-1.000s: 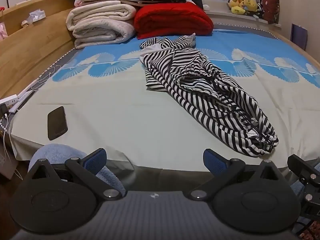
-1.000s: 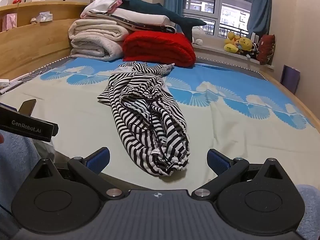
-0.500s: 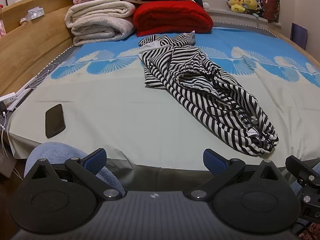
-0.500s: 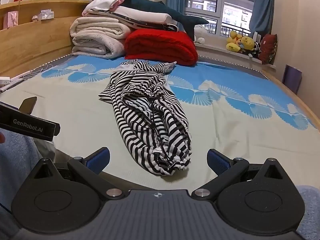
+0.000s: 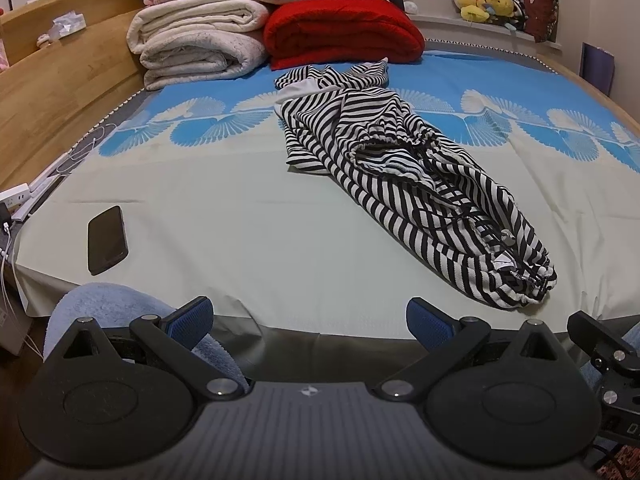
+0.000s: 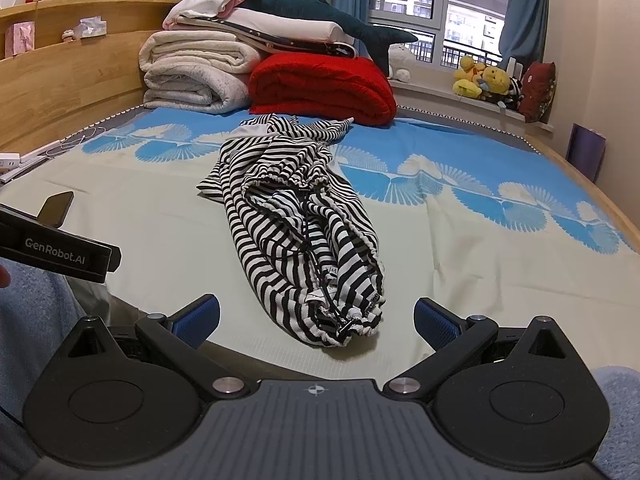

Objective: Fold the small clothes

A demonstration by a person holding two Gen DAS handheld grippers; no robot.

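Observation:
A crumpled black-and-white striped garment (image 5: pixel 404 184) (image 6: pixel 296 220) lies bunched lengthwise on the bed, its drawstring end nearest the front edge. My left gripper (image 5: pixel 310 322) hovers open at the bed's front edge, left of the garment's near end. In the right wrist view my right gripper (image 6: pixel 316 320) is open too, with the garment's near end just ahead between its blue pads. Neither gripper touches the cloth. The left gripper's black body (image 6: pixel 60 248) shows at the left edge of the right wrist view.
Folded white blankets (image 5: pixel 200 40) and a red blanket (image 5: pixel 344 28) are stacked at the head of the bed. A black phone (image 5: pixel 107 239) lies near the front left corner. Wooden bed frame (image 5: pixel 52 92) runs along the left; plush toys (image 6: pixel 484 80) sit on the windowsill.
Both grippers have risen and moved slightly forward over the bed edge, so the garment sits a little closer. Both stay open; the garment has not moved.

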